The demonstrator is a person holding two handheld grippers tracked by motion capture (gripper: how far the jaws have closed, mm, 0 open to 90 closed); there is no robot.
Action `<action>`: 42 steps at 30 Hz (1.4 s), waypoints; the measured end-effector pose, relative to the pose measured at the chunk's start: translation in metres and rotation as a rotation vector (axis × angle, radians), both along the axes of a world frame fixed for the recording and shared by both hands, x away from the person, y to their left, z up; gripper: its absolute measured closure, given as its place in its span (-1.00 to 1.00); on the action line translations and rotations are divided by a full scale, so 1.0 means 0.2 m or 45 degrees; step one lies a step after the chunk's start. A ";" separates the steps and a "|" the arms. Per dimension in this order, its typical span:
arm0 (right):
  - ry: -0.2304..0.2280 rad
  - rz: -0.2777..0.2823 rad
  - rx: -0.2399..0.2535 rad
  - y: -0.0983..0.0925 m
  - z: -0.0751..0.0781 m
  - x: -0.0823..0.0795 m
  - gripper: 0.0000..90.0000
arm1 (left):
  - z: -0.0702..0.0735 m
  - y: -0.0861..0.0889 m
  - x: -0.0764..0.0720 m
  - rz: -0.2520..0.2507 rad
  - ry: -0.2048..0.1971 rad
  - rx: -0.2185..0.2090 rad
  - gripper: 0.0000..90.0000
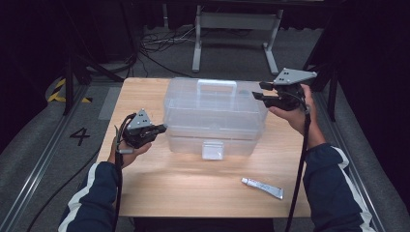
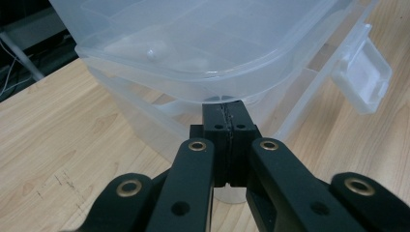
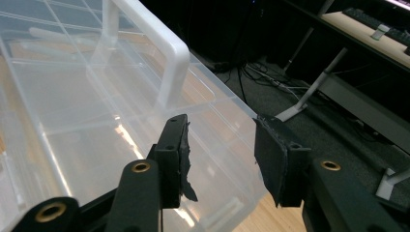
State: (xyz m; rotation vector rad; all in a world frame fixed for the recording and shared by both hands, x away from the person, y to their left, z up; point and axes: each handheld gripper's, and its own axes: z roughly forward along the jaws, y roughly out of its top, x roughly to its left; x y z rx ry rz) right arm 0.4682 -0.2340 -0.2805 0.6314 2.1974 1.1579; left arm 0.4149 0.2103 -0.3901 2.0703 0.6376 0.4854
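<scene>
High view: left tool (image 1: 159, 128), jaws closed together, touches the clear box (image 1: 212, 118); right tool (image 1: 258, 92), jaws apart and empty, hovers at its far corner.

Light wooden table (image 1: 159, 193) sits centre frame, grain visible, lit from above with a soft glare patch near the middle. Grey carpeted floor (image 1: 43, 154) around it. Painted number 4 (image 1: 80, 136) at left, yellow-black hazard tape (image 1: 59, 90) upper left. Metal floor rail (image 1: 36, 176) runs diagonally down the left side. Grey metal stand legs (image 1: 237, 36) at top centre, loose black cables (image 1: 159, 43) beside them. Surroundings dark, probably black curtains. A desk with a keyboard (image 3: 372, 21) shows upper right in the right gripper view.
</scene>
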 end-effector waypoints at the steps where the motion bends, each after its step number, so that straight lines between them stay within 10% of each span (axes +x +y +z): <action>1: -0.010 -0.013 0.015 -0.03 -0.01 -0.01 0.23 | 0.00 0.00 0.00 0.000 -0.001 -0.004 1.00; 21: 0.038 -0.087 -0.002 -0.30 -0.28 -0.14 0.05 | 0.04 0.00 0.00 0.007 0.000 -0.028 1.00; 32: 0.124 0.008 -0.031 -0.28 -0.45 -0.17 -0.01 | 0.06 0.00 0.01 -0.016 -0.005 -0.024 1.00; 42: 0.061 0.003 0.003 -0.21 -0.49 -0.17 0.03 | 0.05 -0.01 0.02 -0.025 0.010 -0.010 1.00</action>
